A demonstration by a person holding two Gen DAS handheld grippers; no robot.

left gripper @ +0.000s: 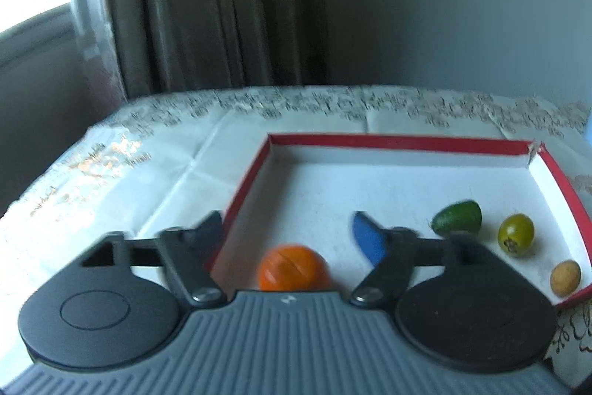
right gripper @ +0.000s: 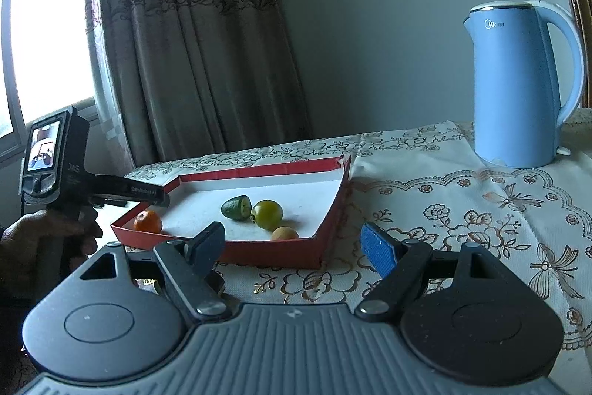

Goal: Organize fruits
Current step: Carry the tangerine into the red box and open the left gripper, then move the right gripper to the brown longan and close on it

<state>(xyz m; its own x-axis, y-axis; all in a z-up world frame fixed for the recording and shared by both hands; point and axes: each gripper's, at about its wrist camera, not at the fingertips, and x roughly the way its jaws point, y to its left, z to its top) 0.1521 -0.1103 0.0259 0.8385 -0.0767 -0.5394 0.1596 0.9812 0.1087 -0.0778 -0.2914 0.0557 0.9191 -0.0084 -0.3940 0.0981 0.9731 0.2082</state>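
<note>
A round orange fruit (left gripper: 290,267) is lying loose on the white floor of the shallow red-edged cardboard tray (left gripper: 370,140), low between the spread fingers of the left gripper (left gripper: 292,234), neither pad touching it. The step in hand looks like the release: this fruit is joining a cut green fruit (left gripper: 458,217), a round yellow-green fruit (left gripper: 515,233) and a small tan fruit (left gripper: 565,277), all sitting well off to the outside of the blue right finger (left gripper: 370,241), inside the same tray. The other finger is hanging just beyond the tray's red wall. The next move probably calls for drawing the left gripper back clear of that wall without nudging the orange fruit, which may roll.

The person's left hand (right gripper: 44,239) is gripping the handle, tilting the tool down over the tray's near corner. The right gripper (right gripper: 294,245) is waiting over the floral-clothed worktop (right gripper: 481,228), fingers spread and empty, the tray lying just ahead of them and a pale blue electric kettle (right gripper: 518,87) standing far beyond its right finger.
</note>
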